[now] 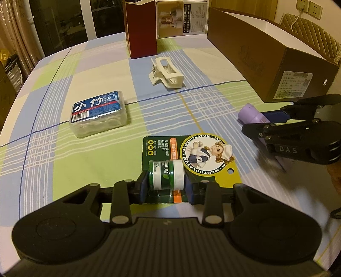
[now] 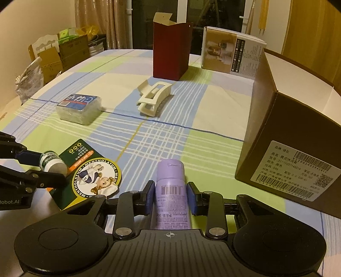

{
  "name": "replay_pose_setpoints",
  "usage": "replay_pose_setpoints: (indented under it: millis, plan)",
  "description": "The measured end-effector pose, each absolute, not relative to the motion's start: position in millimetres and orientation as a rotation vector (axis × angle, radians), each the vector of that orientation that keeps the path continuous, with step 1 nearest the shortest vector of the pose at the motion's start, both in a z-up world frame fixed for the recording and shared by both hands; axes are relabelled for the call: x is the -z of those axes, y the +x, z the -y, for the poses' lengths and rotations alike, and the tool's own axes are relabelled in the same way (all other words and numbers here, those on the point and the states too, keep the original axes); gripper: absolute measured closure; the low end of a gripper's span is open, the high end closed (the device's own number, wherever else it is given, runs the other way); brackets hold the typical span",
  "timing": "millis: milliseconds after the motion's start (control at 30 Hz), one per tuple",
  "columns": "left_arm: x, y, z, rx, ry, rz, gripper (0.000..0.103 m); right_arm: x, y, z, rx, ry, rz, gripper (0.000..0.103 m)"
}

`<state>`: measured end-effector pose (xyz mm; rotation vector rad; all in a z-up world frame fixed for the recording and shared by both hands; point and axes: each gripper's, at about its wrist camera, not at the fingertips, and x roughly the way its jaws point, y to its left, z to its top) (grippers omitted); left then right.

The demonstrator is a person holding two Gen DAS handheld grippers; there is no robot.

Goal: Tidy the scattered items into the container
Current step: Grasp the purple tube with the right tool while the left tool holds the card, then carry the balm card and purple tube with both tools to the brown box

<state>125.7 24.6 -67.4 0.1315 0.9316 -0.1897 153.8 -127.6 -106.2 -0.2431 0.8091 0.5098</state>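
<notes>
Pinching the lip-balm jar (image 1: 165,175), left gripper (image 1: 165,187); right gripper (image 2: 170,197) seemingly clamps purple tube (image 2: 170,187) beside box (image 2: 298,153)

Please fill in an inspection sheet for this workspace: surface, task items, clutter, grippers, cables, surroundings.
Surface: table under a plaid tablecloth, green, blue and cream.
Task items: Mentholatum blister card with a green jar; purple tube; dental floss pick box; white hair claw clip; open brown shoebox to the right.
Clutter: dark red carton and printed product box at the far edge.
Grippers: left gripper shut on the green jar; right gripper shut on the purple tube.
Cables: white cord from a wall socket.
Surroundings: curtains, dark windows, cardboard boxes, quilted chair back.
</notes>
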Motion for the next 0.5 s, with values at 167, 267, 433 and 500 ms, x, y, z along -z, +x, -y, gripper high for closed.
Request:
replay_pose_setpoints:
  millis: [167,267,433,500]
  plan:
    - [67.1,125.6,-24.5,0.190,0.133,-0.930,0.073,104.4,152.6,129.7,-0.495,-0.219,-0.827,0.069]
    - [66.9,125.7,-24.3,0.191,0.138,-0.929,0.073,103.7,149.9,129.4,-0.497,-0.220,-0.827,0.069]
    - [67.1,125.3,-24.2,0.189,0.142,-0.928,0.073,103.8,147.2,128.1,-0.499,-0.217,-0.828,0.069]
    - [67.3,125.5,-24.4,0.187,0.143,-0.928,0.073,103.5,147.4,128.5,-0.497,-0.213,-0.828,0.069]
